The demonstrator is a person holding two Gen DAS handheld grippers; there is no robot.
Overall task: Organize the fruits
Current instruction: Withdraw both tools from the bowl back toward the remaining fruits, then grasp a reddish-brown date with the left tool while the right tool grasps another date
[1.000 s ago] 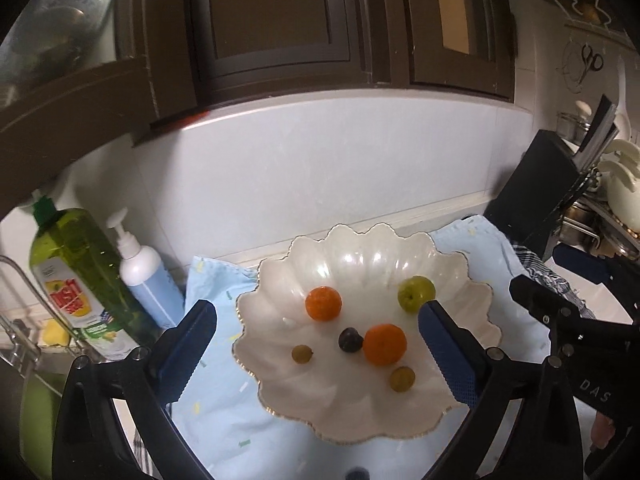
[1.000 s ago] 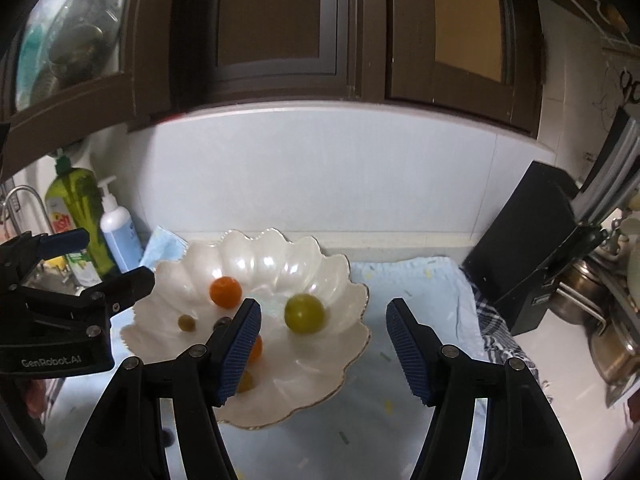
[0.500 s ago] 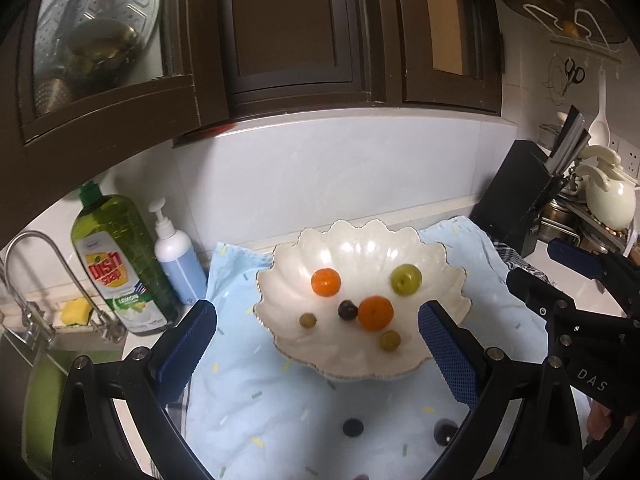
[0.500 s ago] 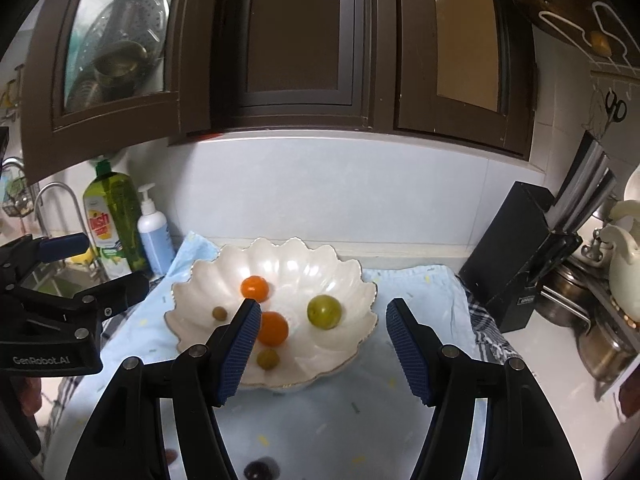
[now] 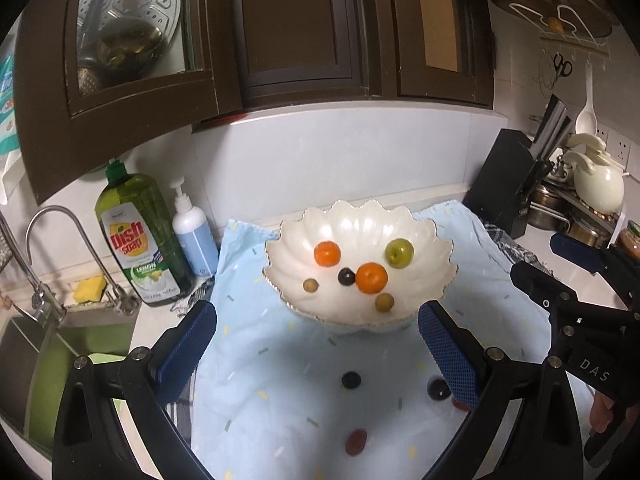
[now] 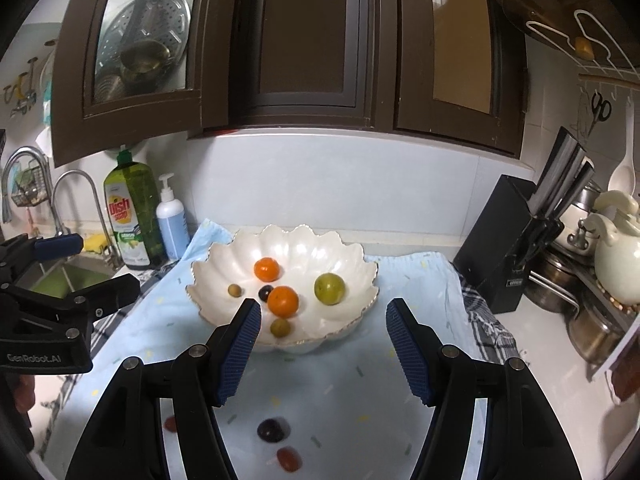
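**Fruit bowl part filled, loose fruit waiting on the cloth**

Your left hand-held gripper (image 5: 316, 350) and right hand-held gripper (image 6: 322, 348) both hang wide and hold nothing, near the bowl (image 5: 436, 236). Six fruits lie in it: two oranges (image 5: 371, 278), a green plum (image 5: 399, 253), a dark grape (image 5: 346, 277) and two small olive-green ones. Left to do, by the look of it: the dark and red grapes (image 6: 273, 429) on the blue cloth (image 5: 280, 392), nearer you than the bowl.
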